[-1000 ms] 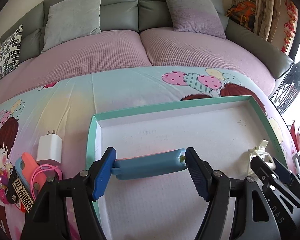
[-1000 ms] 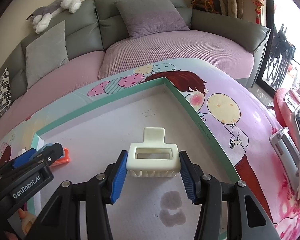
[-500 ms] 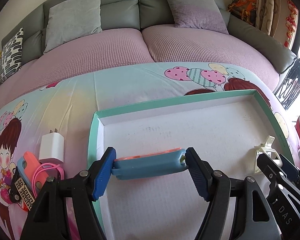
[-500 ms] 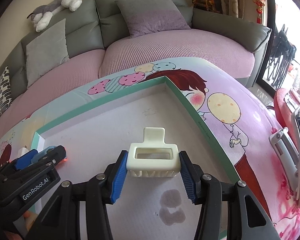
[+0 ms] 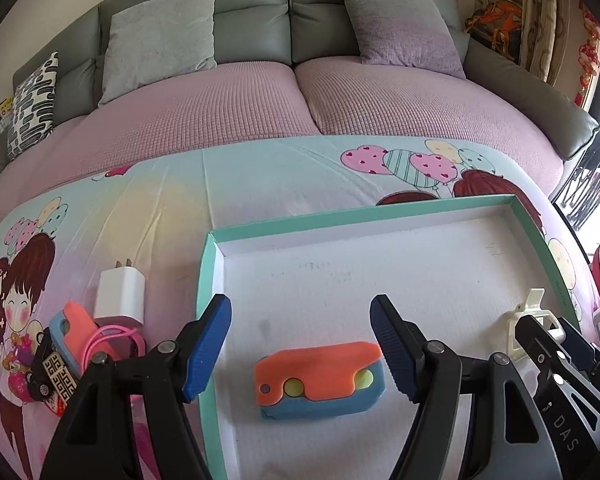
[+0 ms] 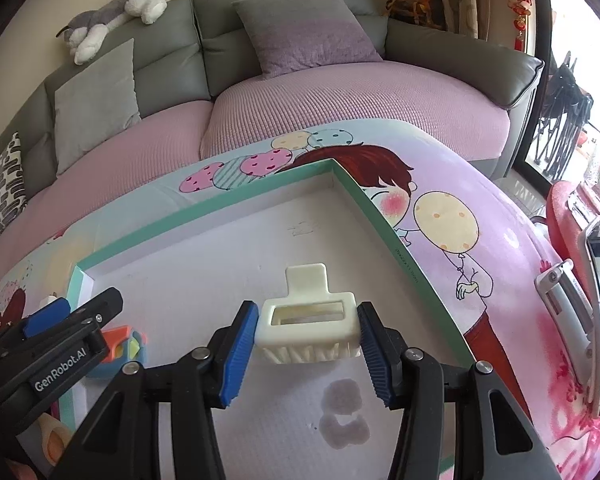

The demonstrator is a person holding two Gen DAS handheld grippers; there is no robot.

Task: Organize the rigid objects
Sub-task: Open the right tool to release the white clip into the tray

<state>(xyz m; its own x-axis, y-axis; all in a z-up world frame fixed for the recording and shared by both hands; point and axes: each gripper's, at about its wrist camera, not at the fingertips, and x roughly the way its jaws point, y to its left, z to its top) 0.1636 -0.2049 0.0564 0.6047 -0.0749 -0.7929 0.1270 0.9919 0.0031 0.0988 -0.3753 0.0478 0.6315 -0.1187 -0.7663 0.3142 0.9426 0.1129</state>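
Observation:
An orange-and-blue plastic case (image 5: 319, 380) lies flat on the white floor of a teal-rimmed tray (image 5: 340, 216), between the fingers of my left gripper (image 5: 302, 354), which is open around it without touching. The case also shows in the right wrist view (image 6: 126, 350). My right gripper (image 6: 306, 354) is shut on a cream plastic holder (image 6: 308, 330) with a tab, held low over the tray (image 6: 380, 216) near its right rim. The holder and right gripper show in the left wrist view (image 5: 528, 320).
Left of the tray lie a white charger (image 5: 120, 294), a second orange-and-blue case (image 5: 74, 334) with a pink cable, and a black patterned item (image 5: 58, 372). A grey-and-pink sofa (image 5: 300, 92) stands behind the cartoon tablecloth. A silver phone holder (image 6: 572, 312) sits at the right.
My left gripper has opened and let go of the orange-and-blue case, which now lies flat on the tray floor. The right gripper still holds the cream holder in about the same place.

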